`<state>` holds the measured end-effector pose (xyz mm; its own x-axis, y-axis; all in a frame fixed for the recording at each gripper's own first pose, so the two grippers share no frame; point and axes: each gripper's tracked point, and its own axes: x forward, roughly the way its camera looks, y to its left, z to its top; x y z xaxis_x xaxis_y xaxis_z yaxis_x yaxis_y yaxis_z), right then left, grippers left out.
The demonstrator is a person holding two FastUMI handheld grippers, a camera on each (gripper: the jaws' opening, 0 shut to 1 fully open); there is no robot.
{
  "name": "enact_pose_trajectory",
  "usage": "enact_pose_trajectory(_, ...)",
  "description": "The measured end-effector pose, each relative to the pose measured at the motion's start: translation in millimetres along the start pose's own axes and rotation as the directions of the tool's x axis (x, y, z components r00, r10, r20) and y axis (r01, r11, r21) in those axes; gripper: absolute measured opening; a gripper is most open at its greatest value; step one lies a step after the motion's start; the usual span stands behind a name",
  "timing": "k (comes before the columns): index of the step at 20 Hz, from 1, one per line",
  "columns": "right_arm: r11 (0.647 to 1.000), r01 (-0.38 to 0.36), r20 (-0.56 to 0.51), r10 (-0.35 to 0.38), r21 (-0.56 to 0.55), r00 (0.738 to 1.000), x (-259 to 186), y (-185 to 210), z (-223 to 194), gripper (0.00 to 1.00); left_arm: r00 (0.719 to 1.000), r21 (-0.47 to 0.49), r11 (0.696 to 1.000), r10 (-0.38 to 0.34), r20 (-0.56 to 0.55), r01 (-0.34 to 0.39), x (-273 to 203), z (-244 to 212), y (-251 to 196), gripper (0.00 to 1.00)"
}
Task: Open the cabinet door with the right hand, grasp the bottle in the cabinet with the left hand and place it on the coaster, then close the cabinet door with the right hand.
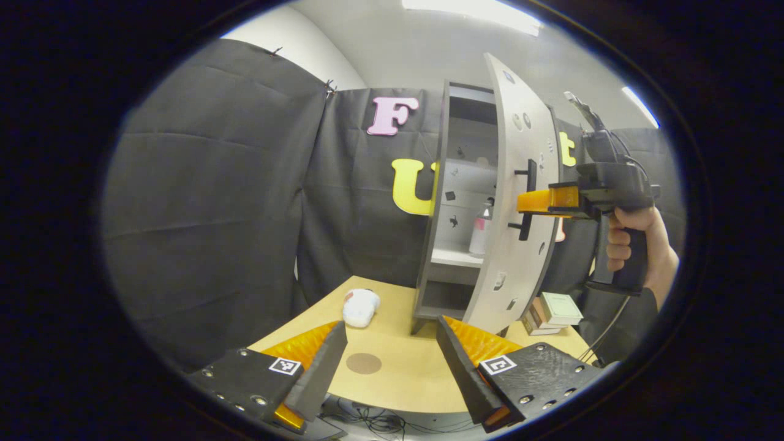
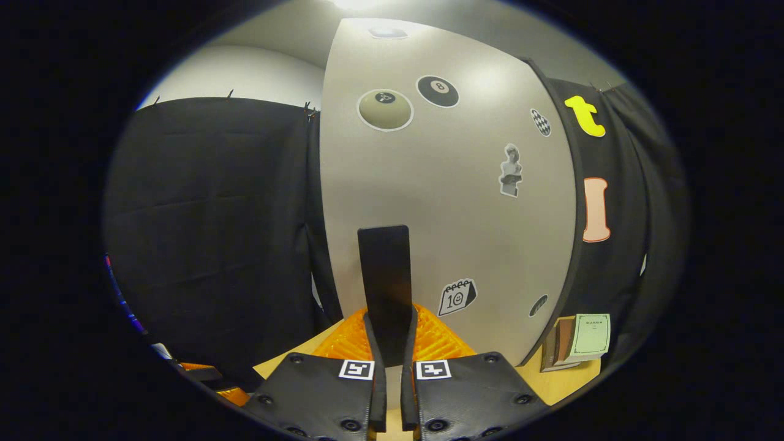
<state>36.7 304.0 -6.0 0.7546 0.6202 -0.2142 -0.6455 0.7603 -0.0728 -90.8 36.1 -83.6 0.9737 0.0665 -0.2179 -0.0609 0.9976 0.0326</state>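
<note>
While the right gripper (image 2: 388,343) clamps the door handle (image 2: 384,278), the cabinet door (image 1: 517,202) stands ajar.
Left gripper (image 1: 392,361) wide apart, low centre; bottle (image 1: 481,229) on cabinet shelf; coaster (image 1: 364,363) on table (image 1: 398,343).

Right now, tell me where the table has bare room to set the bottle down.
Free: the tabletop around the coaster, between the white cloth and the cabinet base. Crowded: the right corner behind the open door, taken by boxes, where the right gripper holds the handle.
</note>
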Motion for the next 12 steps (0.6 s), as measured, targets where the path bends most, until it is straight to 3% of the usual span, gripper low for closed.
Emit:
enact_pose_trajectory(8,1.000,0.023,0.041,-0.023,0.013,0.999,-25,-20,-3,0.07,0.997,0.042,0.996,-0.074,-0.022,0.075,-26,-8,-59,0.90)
enact_pose_trajectory(9,0.999,0.031,0.044,-0.032,0.017,0.999,-28,-24,-2,0.11,0.996,0.047,0.995,-0.092,-0.020,0.093,-26,-8,-70,0.90)
enact_pose_trajectory(12,0.995,0.093,0.055,-0.095,0.027,0.994,-33,-38,-2,0.10,0.991,0.061,0.989,-0.132,-0.022,0.133,-29,-12,-98,0.89)
